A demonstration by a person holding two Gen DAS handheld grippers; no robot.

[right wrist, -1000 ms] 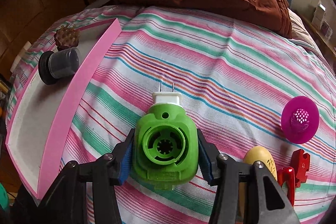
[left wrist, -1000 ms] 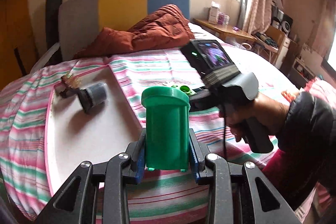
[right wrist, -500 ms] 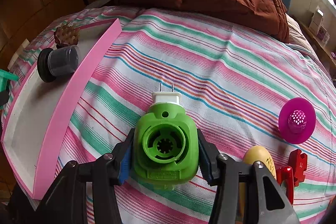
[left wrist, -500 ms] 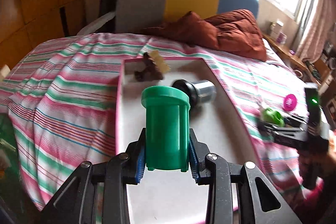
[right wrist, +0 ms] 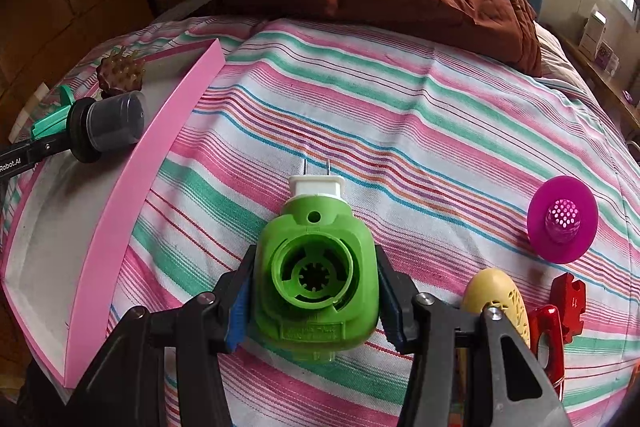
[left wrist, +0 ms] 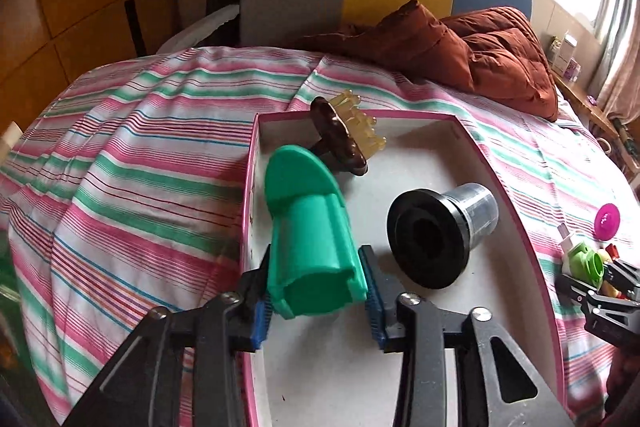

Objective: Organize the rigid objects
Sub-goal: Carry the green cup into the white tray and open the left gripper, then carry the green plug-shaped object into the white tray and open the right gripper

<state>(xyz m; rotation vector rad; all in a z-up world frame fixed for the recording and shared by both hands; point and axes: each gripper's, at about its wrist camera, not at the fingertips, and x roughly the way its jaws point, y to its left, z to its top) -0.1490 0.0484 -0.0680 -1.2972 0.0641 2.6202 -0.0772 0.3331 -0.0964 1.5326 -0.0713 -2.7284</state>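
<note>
Left claw [left wrist: 316,297]: jaws just been opening, the tilted green plastic cup [left wrist: 312,231] between them with a gap at the right pad, over the left edge of the pink-rimmed white tray [left wrist: 516,195] on the striped bed [left wrist: 140,155]. Tray contents: black-flanged grey cylinder [left wrist: 440,227] lying beside the cup, brown bristled brush [left wrist: 344,135] against the far wall; the near floor lies bare. Right claw [right wrist: 314,301]: clamped on a lime-green plastic plug-in device [right wrist: 316,275], on open bedding right of the tray.
</note>
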